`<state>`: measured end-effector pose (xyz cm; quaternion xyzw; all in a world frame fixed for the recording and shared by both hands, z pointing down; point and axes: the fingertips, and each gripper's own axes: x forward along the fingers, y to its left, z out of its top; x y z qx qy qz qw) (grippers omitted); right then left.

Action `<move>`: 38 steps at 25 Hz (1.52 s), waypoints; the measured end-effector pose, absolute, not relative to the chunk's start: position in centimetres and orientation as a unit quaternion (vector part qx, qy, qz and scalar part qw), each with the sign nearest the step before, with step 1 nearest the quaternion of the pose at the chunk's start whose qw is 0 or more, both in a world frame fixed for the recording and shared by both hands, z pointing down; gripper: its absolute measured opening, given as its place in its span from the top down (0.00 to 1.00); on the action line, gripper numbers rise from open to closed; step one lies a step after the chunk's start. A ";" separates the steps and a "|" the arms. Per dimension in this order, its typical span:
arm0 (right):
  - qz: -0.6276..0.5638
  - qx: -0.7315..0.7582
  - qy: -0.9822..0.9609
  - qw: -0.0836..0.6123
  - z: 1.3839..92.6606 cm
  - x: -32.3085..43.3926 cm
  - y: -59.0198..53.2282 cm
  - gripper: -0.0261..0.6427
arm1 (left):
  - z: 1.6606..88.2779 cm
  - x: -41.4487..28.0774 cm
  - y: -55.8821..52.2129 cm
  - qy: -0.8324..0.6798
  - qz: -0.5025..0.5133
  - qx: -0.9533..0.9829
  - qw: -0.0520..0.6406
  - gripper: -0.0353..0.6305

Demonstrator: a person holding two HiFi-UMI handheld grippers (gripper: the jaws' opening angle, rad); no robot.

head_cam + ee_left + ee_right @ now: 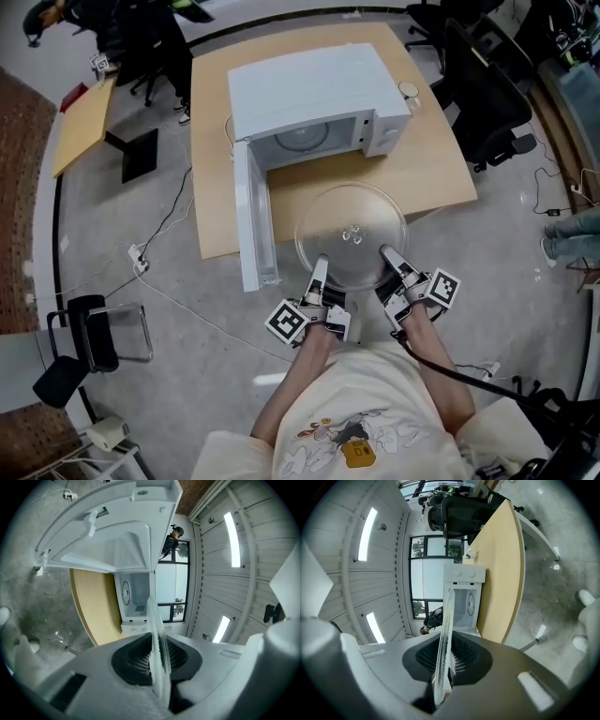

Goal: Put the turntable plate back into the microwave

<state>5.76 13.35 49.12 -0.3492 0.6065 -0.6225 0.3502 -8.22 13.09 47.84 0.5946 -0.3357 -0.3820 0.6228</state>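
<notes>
A clear round glass turntable plate [352, 236] hangs level over the table's near edge, just in front of the white microwave [319, 98]. My left gripper [320, 268] is shut on the plate's near-left rim, and my right gripper [389, 255] is shut on its near-right rim. In the left gripper view the plate [157, 644] runs edge-on between the jaws, with the microwave cavity [133, 597] beyond it. The right gripper view shows the plate [443, 644] edge-on the same way, facing the microwave [466, 599]. The microwave door [253, 220] stands swung open to the left.
The microwave stands on a wooden table [441, 164]. Black office chairs [487, 94] stand to the right, another chair [89, 333] at the lower left. Cables [164, 230] trail across the grey floor, and a second wooden desk [84, 122] is at the upper left.
</notes>
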 end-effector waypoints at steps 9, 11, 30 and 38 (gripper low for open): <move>-0.645 -0.334 0.602 0.332 51.3 6.2 6.4 0.90 | 49.9 -7.8 6.9 -0.393 -0.396 0.565 0.608 0.89; -0.646 -0.328 0.604 0.331 52.0 6.2 4.0 0.90 | 50.6 -8.0 4.7 -0.416 -0.403 0.557 0.595 0.89; -0.664 -0.273 0.638 0.279 55.1 3.9 -9.9 0.90 | 54.6 -10.2 -7.8 -0.477 -0.484 0.513 0.525 0.89; -0.638 -0.292 0.650 0.291 56.0 1.1 -14.3 0.89 | 56.0 -13.2 -12.1 -0.465 -0.494 0.515 0.525 0.89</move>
